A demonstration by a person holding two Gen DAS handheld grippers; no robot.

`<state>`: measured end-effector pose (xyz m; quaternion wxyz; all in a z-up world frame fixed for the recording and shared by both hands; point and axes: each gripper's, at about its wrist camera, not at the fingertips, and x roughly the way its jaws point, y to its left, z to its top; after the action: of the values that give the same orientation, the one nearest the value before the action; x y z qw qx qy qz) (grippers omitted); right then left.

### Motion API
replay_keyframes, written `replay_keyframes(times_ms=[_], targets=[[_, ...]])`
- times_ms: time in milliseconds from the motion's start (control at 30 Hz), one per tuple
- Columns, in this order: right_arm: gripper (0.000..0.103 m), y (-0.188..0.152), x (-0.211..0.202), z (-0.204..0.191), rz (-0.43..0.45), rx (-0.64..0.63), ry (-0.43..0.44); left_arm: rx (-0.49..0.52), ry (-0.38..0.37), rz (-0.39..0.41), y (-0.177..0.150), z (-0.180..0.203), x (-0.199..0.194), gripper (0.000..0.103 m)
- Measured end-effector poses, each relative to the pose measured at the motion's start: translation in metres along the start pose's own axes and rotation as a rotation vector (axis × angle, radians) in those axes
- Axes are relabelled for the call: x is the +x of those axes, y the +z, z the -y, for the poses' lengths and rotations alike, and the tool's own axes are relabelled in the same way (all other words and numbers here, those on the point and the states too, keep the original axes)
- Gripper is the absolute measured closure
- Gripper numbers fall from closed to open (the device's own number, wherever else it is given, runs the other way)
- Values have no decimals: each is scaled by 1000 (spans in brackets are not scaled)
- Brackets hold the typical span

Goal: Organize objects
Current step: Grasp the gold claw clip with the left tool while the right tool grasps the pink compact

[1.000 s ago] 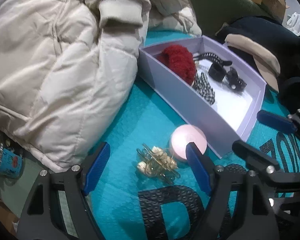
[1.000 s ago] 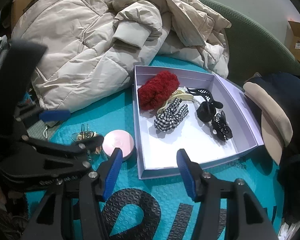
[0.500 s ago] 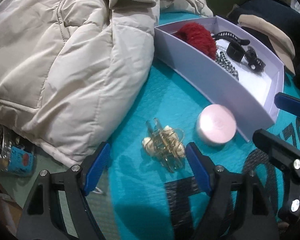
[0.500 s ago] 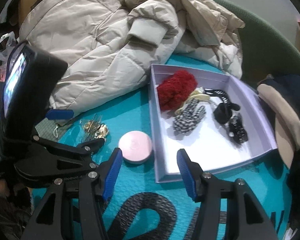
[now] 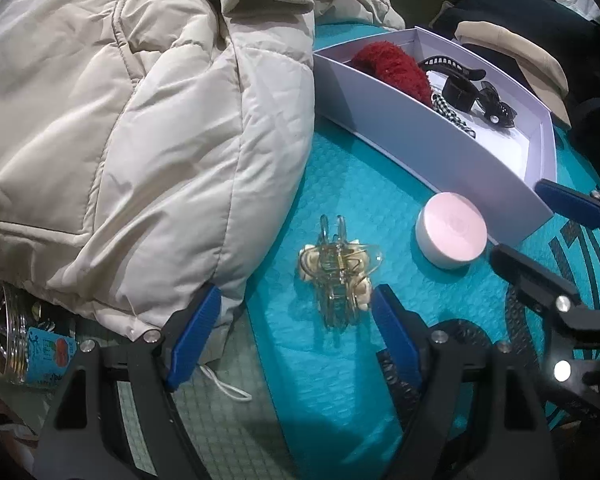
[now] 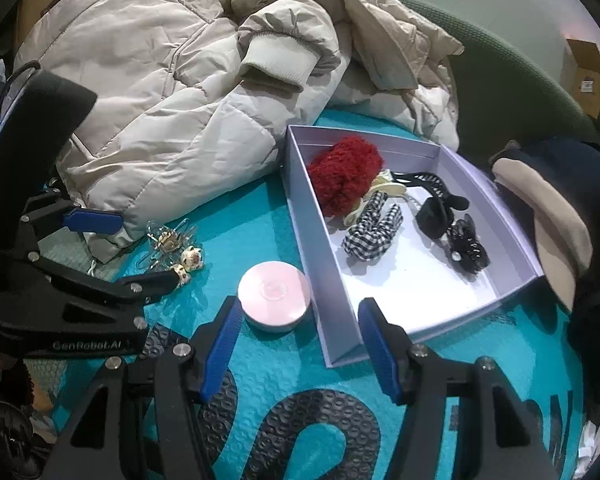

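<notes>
I saw a beige puffer jacket (image 5: 132, 128) bunched up ahead-left of my left gripper, on the teal mat (image 5: 340, 184). A glass jar (image 5: 16, 344) lay low on the left. Far right sat a tan cap (image 6: 548, 208) on dark clothing (image 6: 580, 168). A cardboard box (image 6: 588, 76) was far ahead-right.

The left gripper (image 5: 292, 318) now sits lower and closer over the clear hair claw (image 5: 338, 274), which lies between its spread fingers toward five o'clock. The right gripper (image 6: 296, 338) has drifted left, the pink round case (image 6: 275, 295) now near its eleven o'clock finger.
</notes>
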<state>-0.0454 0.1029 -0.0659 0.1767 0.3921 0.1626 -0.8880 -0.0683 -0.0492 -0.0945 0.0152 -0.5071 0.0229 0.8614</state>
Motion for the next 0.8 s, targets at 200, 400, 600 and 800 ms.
replay_keyframes(times_ms=[200, 400, 600, 800], targets=[[42, -7, -12, 0, 17, 27, 23, -35, -33, 22, 2, -1, 1, 28], [42, -19, -10, -10, -8, 29, 95, -22, -45, 20, 2, 8, 14, 72], [42, -19, 2, -10, -2, 93, 112, -61, -40, 6, 1, 1, 3, 72], [42, -15, 19, -9, 14, 151, 68, -112, -40, -15, -10, -9, -11, 72]])
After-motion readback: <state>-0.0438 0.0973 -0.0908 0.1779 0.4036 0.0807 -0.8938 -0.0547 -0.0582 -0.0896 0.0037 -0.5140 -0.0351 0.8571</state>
